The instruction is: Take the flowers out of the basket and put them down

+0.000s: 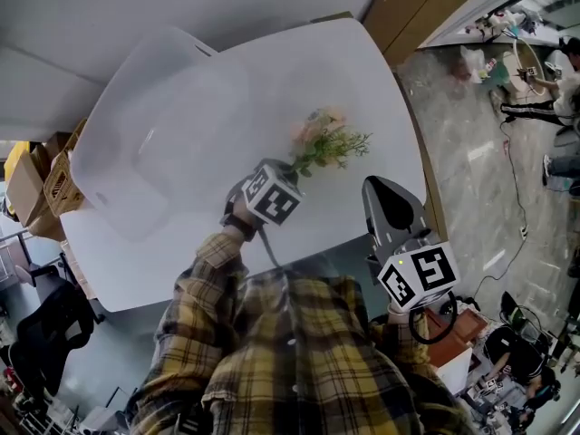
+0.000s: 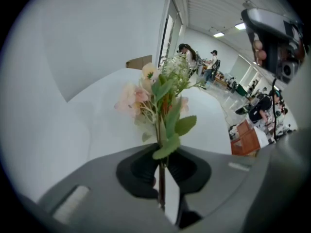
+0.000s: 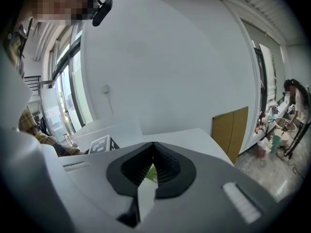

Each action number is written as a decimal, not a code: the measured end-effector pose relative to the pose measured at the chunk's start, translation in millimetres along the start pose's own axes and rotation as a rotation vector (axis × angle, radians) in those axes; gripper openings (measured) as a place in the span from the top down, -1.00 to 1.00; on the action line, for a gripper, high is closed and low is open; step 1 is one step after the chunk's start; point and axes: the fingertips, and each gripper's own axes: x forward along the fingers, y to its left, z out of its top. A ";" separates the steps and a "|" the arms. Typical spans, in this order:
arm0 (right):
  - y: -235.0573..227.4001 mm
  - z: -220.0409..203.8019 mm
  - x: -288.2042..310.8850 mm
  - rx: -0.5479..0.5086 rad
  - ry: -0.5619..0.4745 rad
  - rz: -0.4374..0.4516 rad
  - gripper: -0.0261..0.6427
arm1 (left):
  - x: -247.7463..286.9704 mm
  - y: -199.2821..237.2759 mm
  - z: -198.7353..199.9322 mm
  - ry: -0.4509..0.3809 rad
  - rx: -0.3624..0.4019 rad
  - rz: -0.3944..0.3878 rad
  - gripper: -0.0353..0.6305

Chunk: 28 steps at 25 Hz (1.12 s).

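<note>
A bunch of pale pink flowers with green leaves [image 1: 324, 140] hangs over the white table [image 1: 353, 71], right of the big white translucent basket [image 1: 136, 152]. My left gripper [image 1: 288, 176] is shut on the thin stem. In the left gripper view the stem [image 2: 161, 176] stands pinched between the dark pads and the blooms [image 2: 158, 93] rise upright above them. My right gripper [image 1: 385, 198] hovers near the table's front right edge, apart from the flowers. Its jaws [image 3: 153, 147] are shut and hold nothing. It also shows at the upper right of the left gripper view [image 2: 274, 38].
Brown cardboard sheets [image 1: 412, 12] lean at the table's far end. Woven crates and boxes [image 1: 53, 179] sit off its left side, with a black chair [image 1: 45, 333] below them. On the grey floor at right, people [image 1: 548, 80] work among cables.
</note>
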 end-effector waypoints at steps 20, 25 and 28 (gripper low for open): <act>18.7 -5.0 12.3 -0.003 0.019 0.051 0.91 | 18.1 -6.7 -39.9 0.077 -0.107 -0.097 0.09; 22.1 -0.6 10.6 -0.013 0.016 0.066 0.91 | 2.7 -4.0 -35.9 0.046 -0.094 -0.052 0.09; 27.8 3.7 11.2 -0.027 0.010 0.087 0.91 | -15.8 -7.2 -32.4 0.006 -0.087 -0.029 0.16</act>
